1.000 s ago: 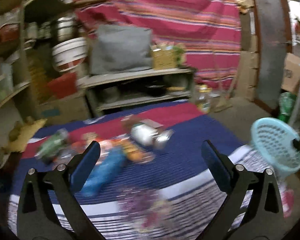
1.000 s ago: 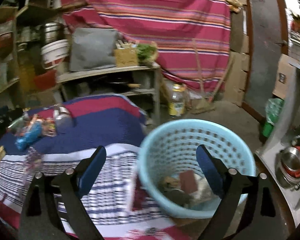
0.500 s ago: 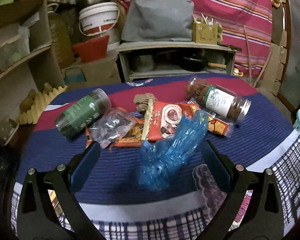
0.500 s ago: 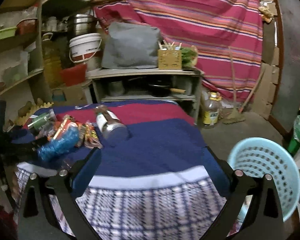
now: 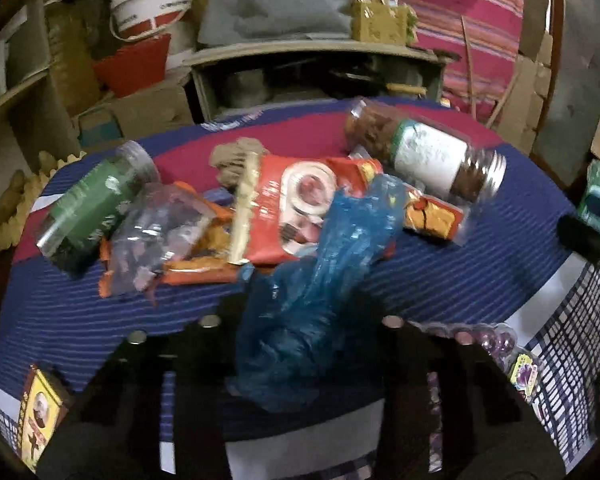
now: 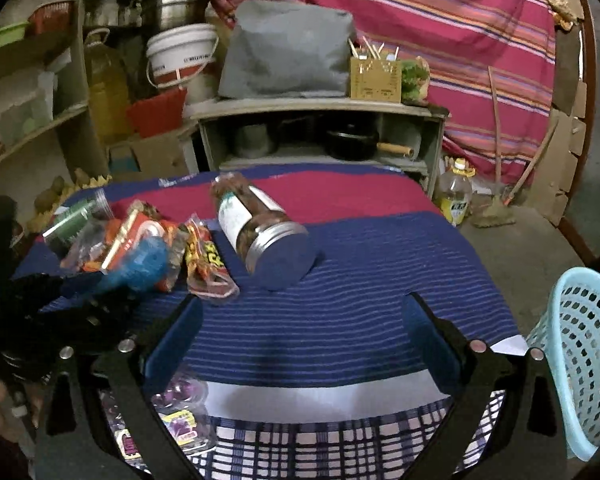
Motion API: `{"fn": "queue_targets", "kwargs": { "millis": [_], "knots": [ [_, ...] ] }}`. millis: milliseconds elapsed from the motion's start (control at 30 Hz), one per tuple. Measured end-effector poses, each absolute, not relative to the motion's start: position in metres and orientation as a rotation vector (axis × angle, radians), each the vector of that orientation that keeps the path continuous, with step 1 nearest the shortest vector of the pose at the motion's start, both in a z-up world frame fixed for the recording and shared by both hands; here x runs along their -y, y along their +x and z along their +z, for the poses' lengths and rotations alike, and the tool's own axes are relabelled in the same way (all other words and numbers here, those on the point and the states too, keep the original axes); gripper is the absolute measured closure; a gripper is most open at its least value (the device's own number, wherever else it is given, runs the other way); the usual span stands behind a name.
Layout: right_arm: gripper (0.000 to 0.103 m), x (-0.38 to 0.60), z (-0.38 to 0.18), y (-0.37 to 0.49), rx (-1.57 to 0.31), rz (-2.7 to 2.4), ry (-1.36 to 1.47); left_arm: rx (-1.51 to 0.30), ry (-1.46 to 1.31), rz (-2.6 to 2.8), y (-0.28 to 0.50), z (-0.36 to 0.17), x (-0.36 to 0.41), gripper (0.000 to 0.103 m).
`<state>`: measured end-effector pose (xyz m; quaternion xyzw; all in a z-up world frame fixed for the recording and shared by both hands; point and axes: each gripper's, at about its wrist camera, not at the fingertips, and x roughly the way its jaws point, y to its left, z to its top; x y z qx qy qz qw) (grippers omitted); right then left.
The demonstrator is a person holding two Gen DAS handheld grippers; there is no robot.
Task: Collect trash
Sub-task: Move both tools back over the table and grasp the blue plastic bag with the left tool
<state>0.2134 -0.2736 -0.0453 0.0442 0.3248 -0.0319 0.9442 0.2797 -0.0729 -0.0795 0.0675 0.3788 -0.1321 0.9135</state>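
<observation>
A pile of trash lies on the striped cloth (image 5: pixel 440 280). A crumpled blue plastic bag (image 5: pixel 312 300) sits between the fingers of my left gripper (image 5: pixel 300 332), which has closed in on it. Behind it lie a red snack wrapper (image 5: pixel 292 208), a clear plastic bag (image 5: pixel 160 232), a green jar (image 5: pixel 92 204) and a brown-filled jar (image 5: pixel 424 156) on their sides. In the right wrist view my right gripper (image 6: pixel 300 332) is open and empty over the cloth, with the brown jar (image 6: pixel 256 224) ahead and the blue bag (image 6: pixel 140 264) at its left.
A light blue basket (image 6: pixel 584 356) stands off the table's right edge. A purple candy packet (image 6: pixel 180 412) lies near my right gripper. A yellow box (image 5: pixel 40 412) lies at the cloth's front left. Shelves and a low cabinet (image 6: pixel 320 128) stand behind the table.
My left gripper moved forward onto the blue bag and its fingers closed around it. My right gripper swung left away from the basket, toward the trash pile.
</observation>
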Motion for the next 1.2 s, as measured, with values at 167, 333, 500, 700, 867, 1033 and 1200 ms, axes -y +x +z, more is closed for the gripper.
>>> {"fn": "queue_targets", "kwargs": {
  "millis": [167,333,500,700,867,1033,1200],
  "knots": [
    [0.006,0.259,-0.049,0.222,-0.675,-0.042,0.06,-0.706,0.097,-0.211,0.263,-0.055,0.044,0.075],
    [0.006,0.235,-0.051,0.239,-0.684,-0.019,0.007,-0.663,0.077,-0.094,0.252,-0.031,0.012,0.075],
    [0.013,0.215,-0.056,0.255,-0.712,-0.004,-0.083,-0.64,0.127,-0.033,0.256,-0.027,0.001,0.075],
    [0.022,0.205,-0.068,0.276,-0.775,0.011,-0.131,-0.664,0.099,-0.044,0.264,-0.029,-0.004,0.075],
    [0.046,0.205,-0.071,0.29,-0.808,0.0,-0.142,-0.671,0.099,-0.049,0.264,-0.031,-0.003,0.075],
    [0.05,0.213,-0.07,0.284,-0.807,0.025,-0.069,-0.685,0.067,-0.054,0.267,-0.031,-0.006,0.075],
    [0.053,0.205,-0.075,0.288,-0.823,0.04,-0.107,-0.681,0.064,-0.059,0.266,-0.03,-0.006,0.075]
  ]
}}
